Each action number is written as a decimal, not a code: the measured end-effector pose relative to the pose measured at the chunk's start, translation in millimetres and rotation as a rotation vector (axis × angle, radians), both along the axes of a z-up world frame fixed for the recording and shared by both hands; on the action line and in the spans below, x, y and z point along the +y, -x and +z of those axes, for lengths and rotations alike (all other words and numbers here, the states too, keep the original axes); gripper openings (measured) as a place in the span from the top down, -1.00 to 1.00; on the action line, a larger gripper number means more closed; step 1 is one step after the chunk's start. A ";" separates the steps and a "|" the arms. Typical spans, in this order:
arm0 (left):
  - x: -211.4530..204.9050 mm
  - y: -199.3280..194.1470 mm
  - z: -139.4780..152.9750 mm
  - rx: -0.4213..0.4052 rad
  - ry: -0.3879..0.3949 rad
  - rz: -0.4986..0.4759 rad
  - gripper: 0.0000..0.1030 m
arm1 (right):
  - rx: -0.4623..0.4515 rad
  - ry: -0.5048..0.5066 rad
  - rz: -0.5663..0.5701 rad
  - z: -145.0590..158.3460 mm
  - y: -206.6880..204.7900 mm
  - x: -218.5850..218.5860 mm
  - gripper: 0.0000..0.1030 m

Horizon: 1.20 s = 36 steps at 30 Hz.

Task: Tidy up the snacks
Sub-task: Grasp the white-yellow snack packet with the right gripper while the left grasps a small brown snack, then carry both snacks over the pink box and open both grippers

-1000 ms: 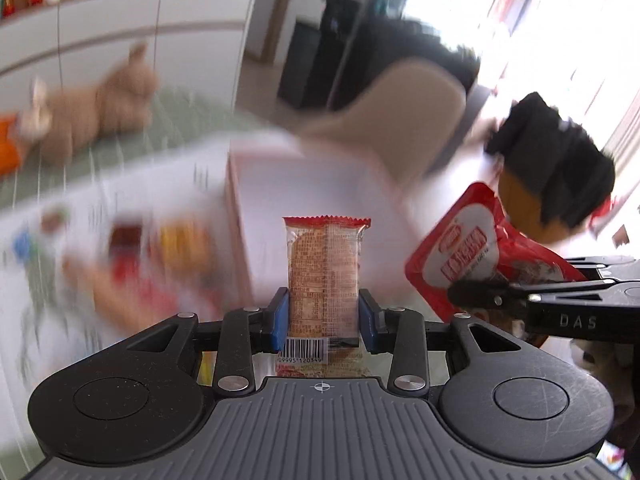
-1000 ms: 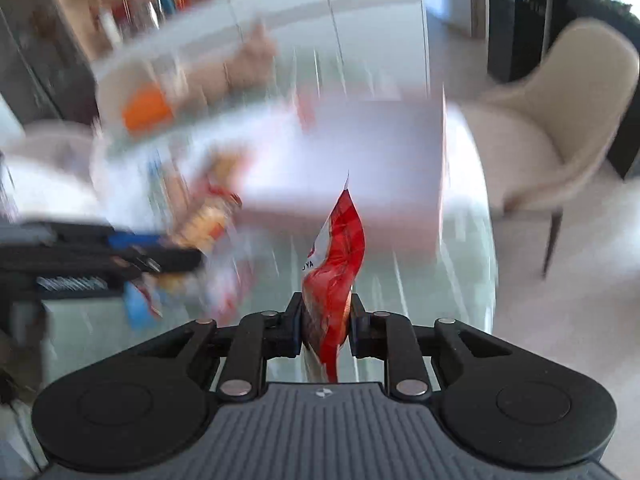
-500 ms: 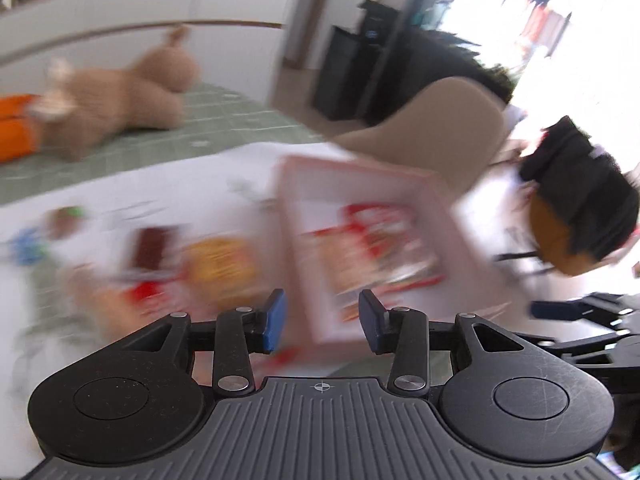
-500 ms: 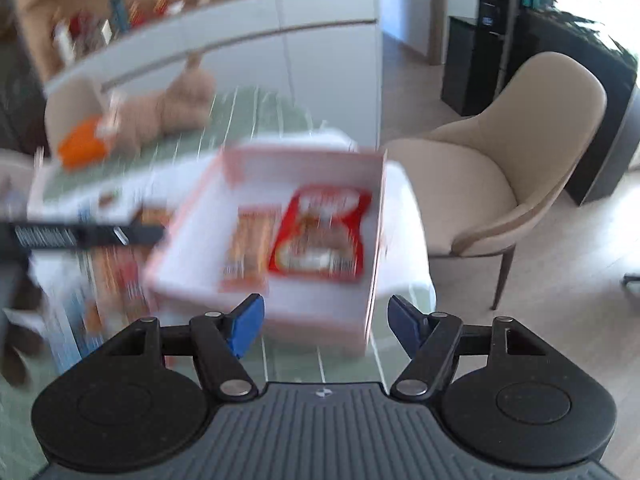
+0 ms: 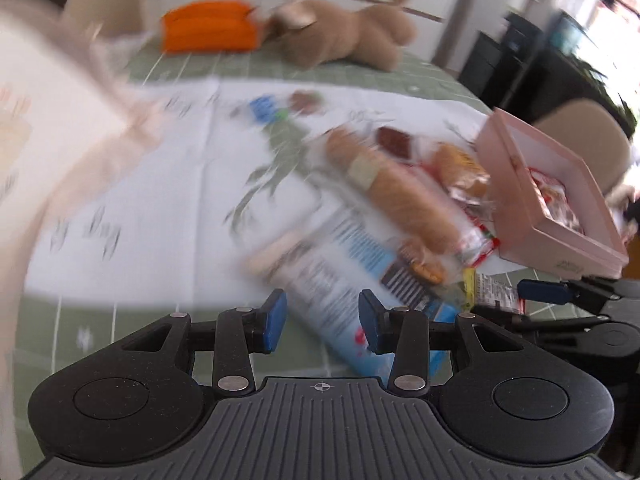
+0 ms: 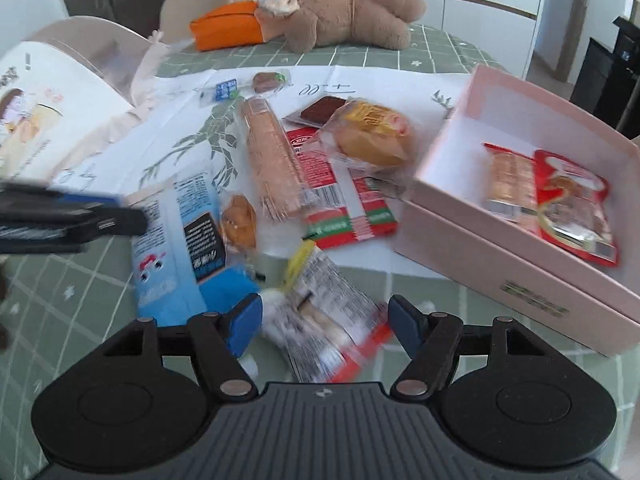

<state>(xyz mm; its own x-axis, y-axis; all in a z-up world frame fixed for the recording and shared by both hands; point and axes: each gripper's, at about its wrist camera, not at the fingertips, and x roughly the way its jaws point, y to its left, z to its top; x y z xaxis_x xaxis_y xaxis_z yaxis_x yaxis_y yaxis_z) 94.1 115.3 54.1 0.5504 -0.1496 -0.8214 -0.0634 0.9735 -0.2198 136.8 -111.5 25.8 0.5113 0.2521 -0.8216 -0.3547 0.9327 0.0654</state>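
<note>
In the right wrist view, the right gripper (image 6: 325, 322) hangs with its jaws apart, straddling a white-and-red packet (image 6: 326, 320) at lower centre; its long axis runs up-left to down-right, askew to the jaws. The left gripper (image 5: 322, 316), jaws also apart and empty, hovers over the blue bag (image 5: 352, 280). The pink box (image 6: 520, 216) at right holds two snacks. The left view is blurred, and the packet's near end is hidden.

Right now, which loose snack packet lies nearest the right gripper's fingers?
The clear packet with red edge, lying between the open right gripper fingers. The blue packet sits left; the long biscuit sleeve lies farther back.
</note>
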 end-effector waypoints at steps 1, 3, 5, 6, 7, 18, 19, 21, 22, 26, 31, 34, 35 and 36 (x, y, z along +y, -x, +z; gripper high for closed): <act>2.1 -0.3 -3.7 0.021 0.019 -0.003 0.14 | -0.011 0.022 -0.011 -1.4 0.1 3.2 -0.09; 0.7 -2.4 -8.5 0.045 0.020 -0.012 0.14 | 0.001 0.022 -0.007 -0.7 2.1 2.2 0.03; -3.5 -5.9 -9.5 0.042 0.018 -0.009 0.14 | 0.013 0.025 -0.008 0.3 9.8 -5.6 0.06; -6.0 -7.8 -7.9 0.033 0.021 -0.006 0.14 | 0.015 0.032 -0.015 0.9 15.5 -12.8 0.06; -9.3 -8.8 -3.3 0.005 0.016 -0.002 0.14 | 0.021 0.033 -0.025 2.8 21.6 -20.6 0.06; -82.2 -65.5 -5.0 0.011 -0.030 -0.164 0.13 | 0.046 0.041 -0.133 4.8 60.9 -76.3 0.04; -87.3 -66.8 -6.3 0.012 -0.053 -0.183 0.14 | 0.041 0.047 -0.134 4.1 62.3 -77.5 0.04; -93.0 -66.6 -10.6 0.023 -0.078 -0.225 0.29 | 0.036 0.040 -0.136 3.2 64.9 -80.9 0.00; -95.4 -64.3 -14.1 0.034 -0.090 -0.253 0.29 | 0.036 0.032 -0.136 3.2 66.5 -83.1 -0.01; -102.4 -44.6 -16.2 0.032 -0.131 -0.354 0.44 | 0.035 0.009 -0.111 -0.2 72.1 -86.0 -0.35; -109.8 -16.2 -10.6 0.012 -0.079 -0.424 0.55 | -0.001 0.023 -0.088 2.4 79.6 -81.0 -0.04; -117.4 1.6 -5.0 0.005 -0.041 -0.481 0.55 | 0.007 0.027 -0.071 8.9 85.0 -80.9 0.22; -119.4 6.9 -2.8 0.003 -0.027 -0.494 0.55 | 0.009 0.023 -0.067 10.8 87.3 -83.0 0.24; -121.1 13.3 -0.2 0.000 -0.014 -0.504 0.55 | 0.010 0.017 -0.060 12.7 89.9 -85.4 0.25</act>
<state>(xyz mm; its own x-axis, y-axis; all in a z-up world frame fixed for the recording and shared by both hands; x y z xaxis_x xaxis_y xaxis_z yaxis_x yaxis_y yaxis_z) 80.7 -5.8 54.0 0.4121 -0.3862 -0.8252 0.4156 0.8857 -0.2069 46.9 -196.9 38.5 0.5170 0.2071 -0.8306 -0.2977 0.9532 0.0524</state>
